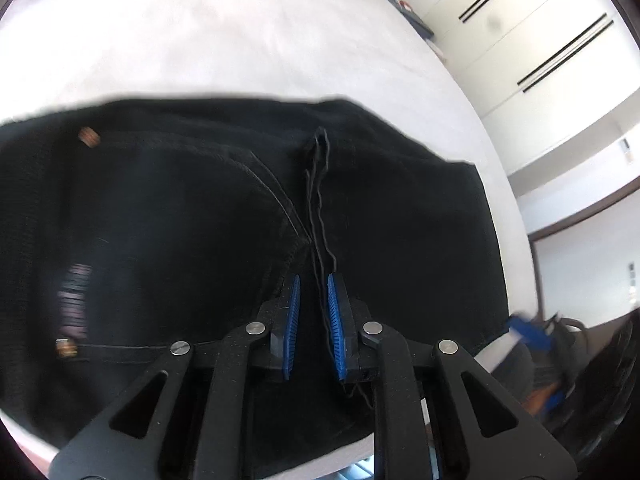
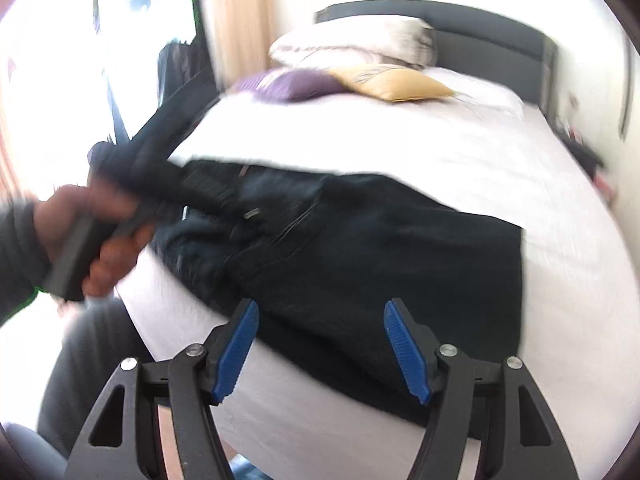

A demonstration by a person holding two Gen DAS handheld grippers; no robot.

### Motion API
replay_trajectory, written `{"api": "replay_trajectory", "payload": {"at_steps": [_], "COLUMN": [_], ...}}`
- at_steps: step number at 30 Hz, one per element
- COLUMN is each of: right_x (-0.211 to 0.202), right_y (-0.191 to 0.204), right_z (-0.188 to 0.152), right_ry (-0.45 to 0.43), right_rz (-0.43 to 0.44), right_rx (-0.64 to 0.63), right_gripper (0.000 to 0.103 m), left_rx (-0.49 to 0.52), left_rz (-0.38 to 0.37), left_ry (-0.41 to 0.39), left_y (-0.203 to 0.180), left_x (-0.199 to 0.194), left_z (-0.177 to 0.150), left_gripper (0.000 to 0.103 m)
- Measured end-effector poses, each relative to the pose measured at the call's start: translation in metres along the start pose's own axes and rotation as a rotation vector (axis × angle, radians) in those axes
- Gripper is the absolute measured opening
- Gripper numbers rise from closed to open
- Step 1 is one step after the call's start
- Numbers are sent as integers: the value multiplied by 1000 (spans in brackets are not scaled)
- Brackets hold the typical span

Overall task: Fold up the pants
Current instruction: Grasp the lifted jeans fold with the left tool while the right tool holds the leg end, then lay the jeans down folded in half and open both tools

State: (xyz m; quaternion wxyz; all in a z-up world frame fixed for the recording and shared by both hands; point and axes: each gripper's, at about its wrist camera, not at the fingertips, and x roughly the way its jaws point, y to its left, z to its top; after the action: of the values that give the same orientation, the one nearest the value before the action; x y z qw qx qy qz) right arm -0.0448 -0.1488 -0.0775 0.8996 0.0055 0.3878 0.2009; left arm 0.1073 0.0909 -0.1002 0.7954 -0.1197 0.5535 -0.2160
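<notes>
Pants thread in near-closed left gripper

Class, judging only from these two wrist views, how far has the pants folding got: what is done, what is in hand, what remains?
Done: the black pants lie on the white bed as a compact bundle, seemingly folded at least once. In hand: the left gripper, jaws nearly closed, has a loose thread between its pads over the seam; whether it grips fabric is unclear. The right gripper hovers open above the near edge. Left: probably a final fold and tidying.

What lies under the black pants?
The black pants lie on the white bed sheet, which shows all around them. The sheet directly beneath is covered, so anything there cannot be seen.
</notes>
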Motion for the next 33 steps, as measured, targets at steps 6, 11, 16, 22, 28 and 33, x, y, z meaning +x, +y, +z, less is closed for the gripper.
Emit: {"api": "replay_trajectory", "payload": {"at_steps": [6, 11, 16, 22, 28, 33], "right_x": [28, 93, 123, 76, 70, 57], "right_y": [-121, -168, -211, -215, -133, -150], "right_z": [37, 38, 10, 6, -44, -60], "right_ry": [-30, 39, 70, -21, 113, 115], "right_rz": [271, 453, 414, 534, 659, 551], "right_rx": [465, 667, 797, 804, 707, 766], "right_gripper": [68, 68, 42, 58, 62, 42], "left_rx": [90, 120, 80, 65, 86, 81], "left_rz": [-138, -168, -209, -239, -194, -191], "left_ry": [-76, 32, 27, -59, -23, -64], "left_y": [-57, -79, -61, -71, -74, -68], "left_x": [-6, 47, 59, 27, 36, 22], "left_z": [24, 13, -17, -26, -38, -47], "left_gripper": [14, 14, 14, 14, 14, 14]}}
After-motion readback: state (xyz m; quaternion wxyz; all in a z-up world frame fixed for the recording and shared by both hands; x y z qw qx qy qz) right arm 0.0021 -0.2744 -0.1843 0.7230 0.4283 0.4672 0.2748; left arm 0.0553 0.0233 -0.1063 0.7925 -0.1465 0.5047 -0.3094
